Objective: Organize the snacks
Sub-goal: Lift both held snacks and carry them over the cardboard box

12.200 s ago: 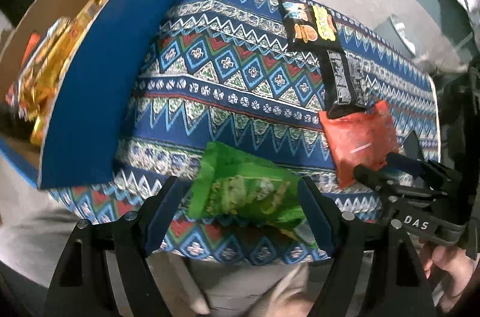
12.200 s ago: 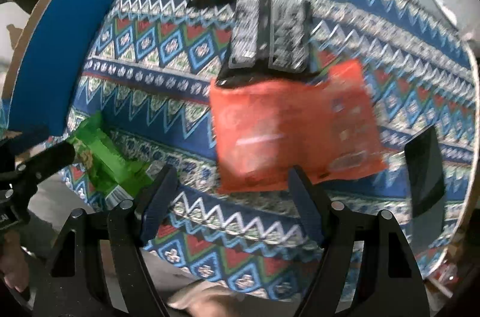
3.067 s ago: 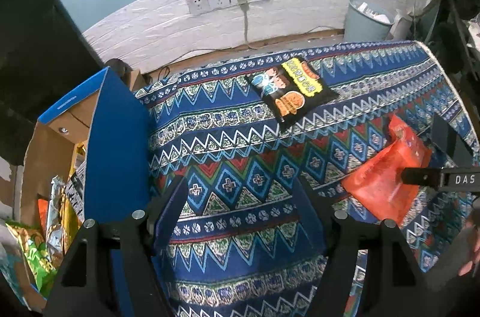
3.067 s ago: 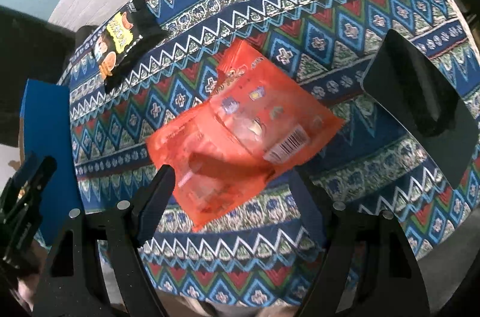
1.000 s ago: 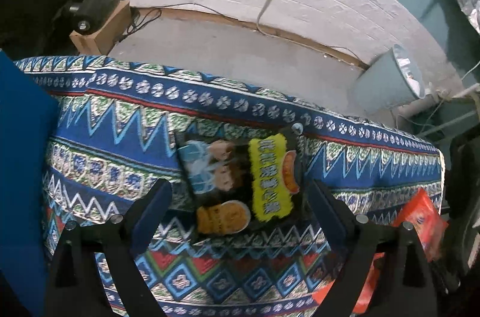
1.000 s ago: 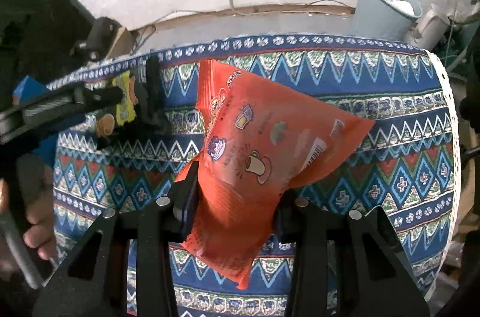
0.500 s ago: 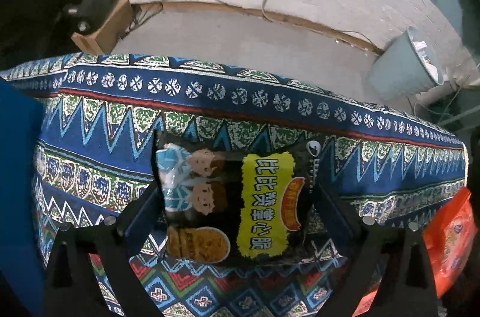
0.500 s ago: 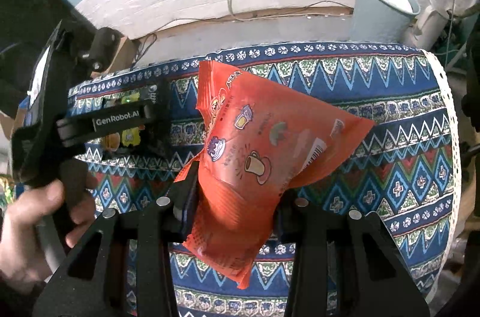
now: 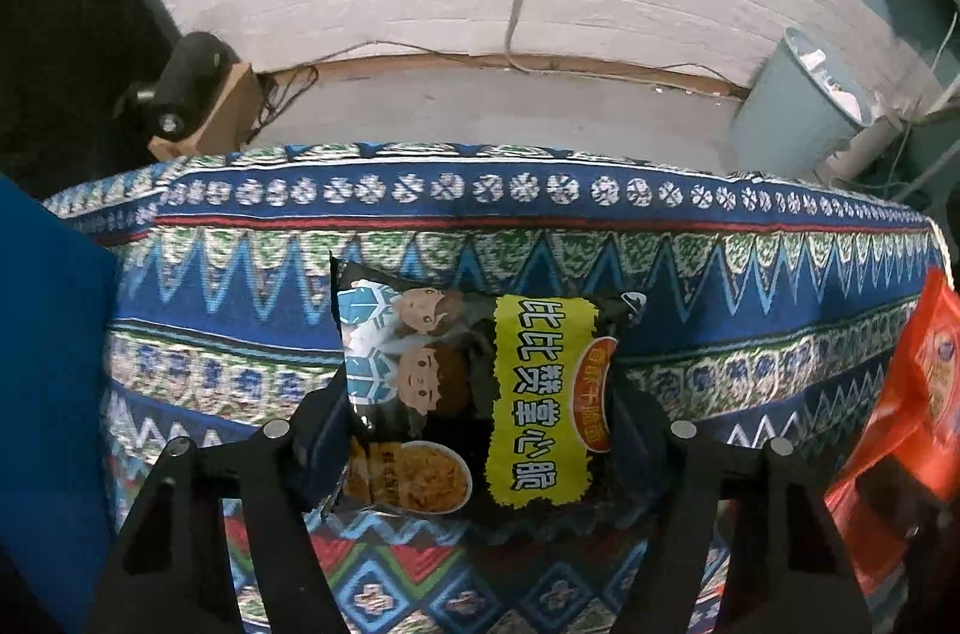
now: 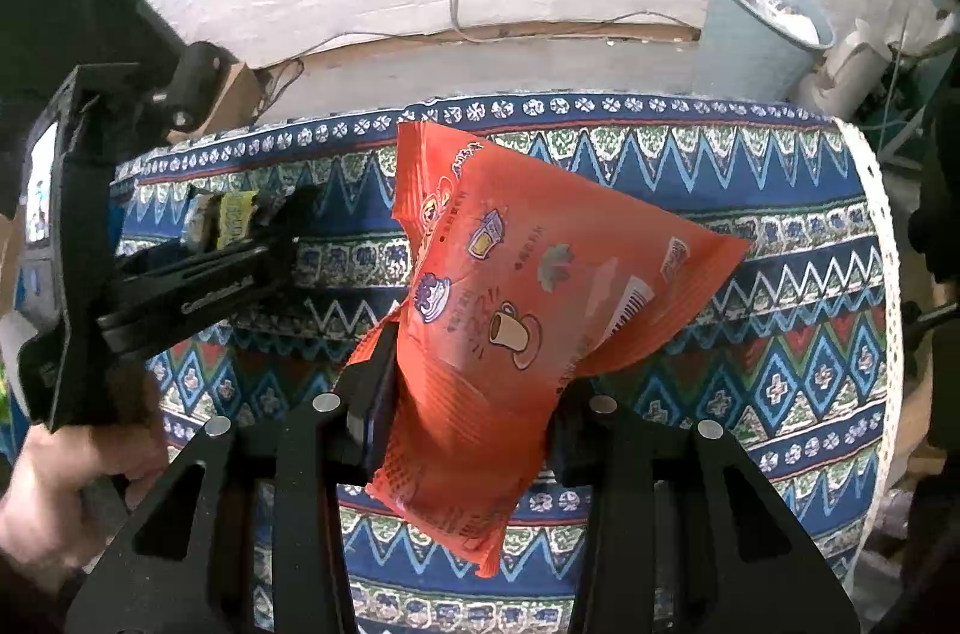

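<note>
Item, far left of the left wrist view: blue box [image 9: 42, 394], only its blue wall showing, standing on the table [image 9: 720, 274] with its patterned cloth. Item, centre: black snack packet [image 9: 474, 394], lying on the cloth near the table's far edge, printed face up, its long axis running near to far in the view, its yellow lettering reading sideways, its far left corner lifting slightly. Left gripper [image 9: 480, 430] is now straddling this packet; its jaws have just been closing from wide apart and are bearing on the packet's two long edges, the left edge crumpling against the pad, so a grip is judged to be forming, though the packet is still lying on the cloth. This is reading as the last loose packet being taken up for the box. Item, right: orange snack packet [image 10: 528, 310], pinched by its near end in the narrowly set jaws of the right gripper [image 10: 474, 412], hanging clear above the table, long axis slanting up and far, printed back showing.
</note>
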`<state>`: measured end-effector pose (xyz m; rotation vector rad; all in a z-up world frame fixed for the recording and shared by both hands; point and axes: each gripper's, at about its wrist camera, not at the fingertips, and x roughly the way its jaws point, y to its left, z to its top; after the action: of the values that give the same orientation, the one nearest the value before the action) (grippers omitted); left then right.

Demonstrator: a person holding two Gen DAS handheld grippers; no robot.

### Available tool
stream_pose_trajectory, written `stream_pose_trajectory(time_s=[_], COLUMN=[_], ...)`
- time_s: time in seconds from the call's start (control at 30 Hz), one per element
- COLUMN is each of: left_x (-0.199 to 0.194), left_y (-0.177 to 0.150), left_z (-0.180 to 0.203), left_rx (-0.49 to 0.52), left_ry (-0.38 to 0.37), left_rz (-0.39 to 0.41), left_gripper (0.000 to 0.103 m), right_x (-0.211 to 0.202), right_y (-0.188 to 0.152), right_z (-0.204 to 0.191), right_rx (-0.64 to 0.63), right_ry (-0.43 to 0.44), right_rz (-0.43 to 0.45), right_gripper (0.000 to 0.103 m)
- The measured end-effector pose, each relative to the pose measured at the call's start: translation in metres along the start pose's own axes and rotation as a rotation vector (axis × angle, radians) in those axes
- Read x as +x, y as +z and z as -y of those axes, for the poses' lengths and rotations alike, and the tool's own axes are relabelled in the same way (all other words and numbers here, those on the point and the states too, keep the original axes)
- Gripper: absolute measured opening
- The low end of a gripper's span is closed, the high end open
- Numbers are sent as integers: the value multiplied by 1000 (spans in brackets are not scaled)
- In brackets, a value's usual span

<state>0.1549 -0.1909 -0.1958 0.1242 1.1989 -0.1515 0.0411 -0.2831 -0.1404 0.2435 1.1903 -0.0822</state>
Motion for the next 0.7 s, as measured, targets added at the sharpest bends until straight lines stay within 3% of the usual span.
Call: stream_pose_trajectory(time_s=[0.33, 0.7], left_x=[-28, -86], left_y=[-15, -39], left_z=[-34, -67], left_rx=[-11, 38], left_ry=[2, 14], left_rz=[26, 90], left_gripper=[73, 73], right_x=[-8, -31], right_y=[0, -8], right_z=[-20, -47], right_rx=[-81, -155], right_ry=[-63, -85], right_rz=[28, 66], right_gripper=[39, 39])
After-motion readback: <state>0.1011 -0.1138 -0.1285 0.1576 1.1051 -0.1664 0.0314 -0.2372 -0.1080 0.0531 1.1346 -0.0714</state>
